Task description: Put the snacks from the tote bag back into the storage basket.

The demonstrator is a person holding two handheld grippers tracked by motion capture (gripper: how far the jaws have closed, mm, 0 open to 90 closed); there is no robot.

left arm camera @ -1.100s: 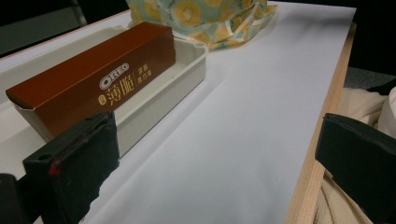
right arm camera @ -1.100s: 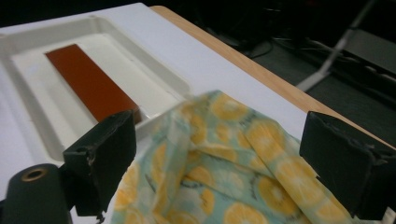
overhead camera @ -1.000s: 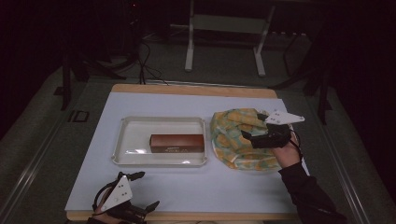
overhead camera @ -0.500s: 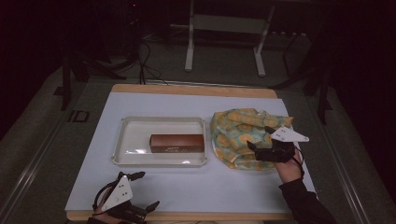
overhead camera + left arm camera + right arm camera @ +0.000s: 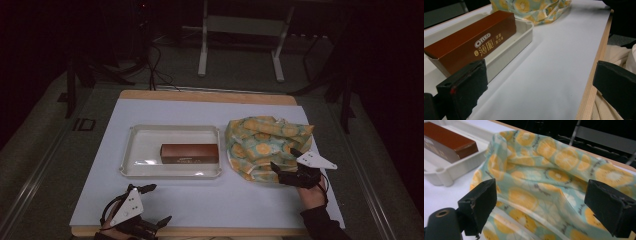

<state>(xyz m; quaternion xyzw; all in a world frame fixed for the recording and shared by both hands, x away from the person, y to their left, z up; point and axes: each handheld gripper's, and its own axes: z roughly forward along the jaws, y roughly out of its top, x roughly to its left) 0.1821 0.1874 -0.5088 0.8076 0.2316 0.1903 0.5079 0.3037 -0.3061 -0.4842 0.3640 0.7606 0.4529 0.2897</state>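
1. The right gripper (image 5: pixel 286 161) sat at the near right edge of the crumpled cloth bag printed with orange slices on pale green (image 5: pixel 265 142), held by the person's right hand (image 5: pixel 311 192) coming in from the bottom of the high view.
2. Its 2 black jaws stood wide apart with nothing clamped between them; in the right gripper view (image 5: pixel 544 207) the cloth bag (image 5: pixel 544 182) lay beyond and between the jaws, and I could not tell whether either pad touched the fabric.
3. That bag rested on the white table surface (image 5: pixel 210 197), just to the right of the shallow translucent white plastic tray (image 5: pixel 135 150), near it but not clearly touching it.
4. A long brown cardboard biscuit box (image 5: pixel 189 153) lay flat inside the tray, toward its near right part, with its long side running across the table.
5. The left gripper (image 5: pixel 152 204) was at the near left corner of the table, close to the wooden front edge (image 5: pixel 215 231), well apart from the bag.
6. Its jaws were also spread wide and held nothing; in the left gripper view (image 5: pixel 536 82) they framed bare white table (image 5: pixel 549 70), with the tray (image 5: pixel 506 52) and the brown box (image 5: pixel 474 42) off to the left and the bag (image 5: pixel 531 7) farther away at the top.
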